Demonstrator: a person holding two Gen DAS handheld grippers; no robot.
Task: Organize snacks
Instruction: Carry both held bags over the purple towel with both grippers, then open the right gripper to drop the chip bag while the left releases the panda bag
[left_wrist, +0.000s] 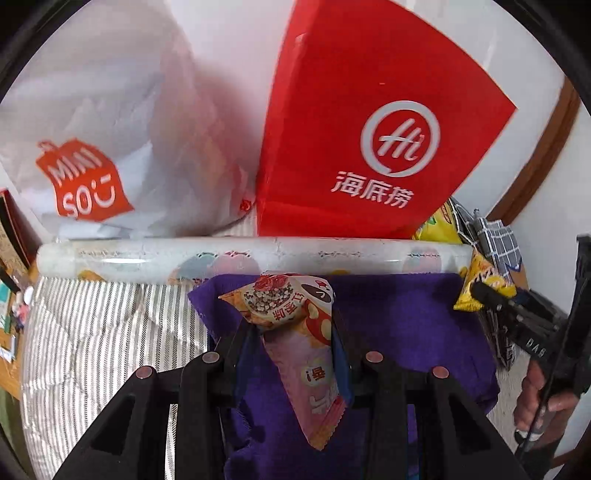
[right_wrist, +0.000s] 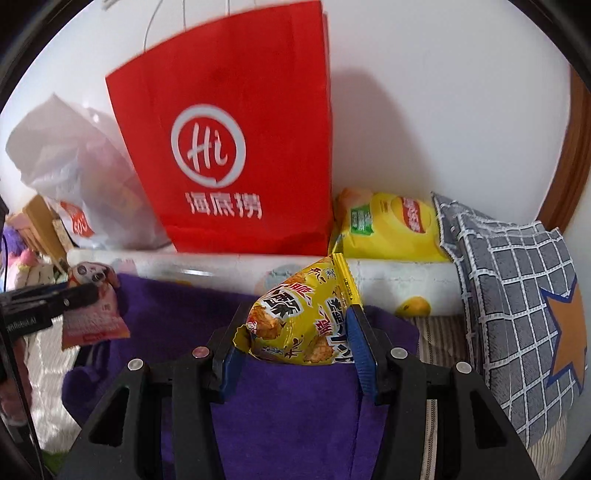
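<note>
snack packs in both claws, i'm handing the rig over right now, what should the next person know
Left claw: shut on pink pack, above purple cloth.
Right claw: shut on yellow pack, above the same cloth.
Red bag and white bag stand at the wall behind a long roll; a chips bag lies right of the red bag.
Done: both packs gripped.
Left: place both.

Red bag (right_wrist: 229, 155), purple cloth (right_wrist: 288, 406), yellow packet (right_wrist: 306, 325)

Red bag (right_wrist: 236, 147), roll (left_wrist: 251, 258) block ahead.
</note>
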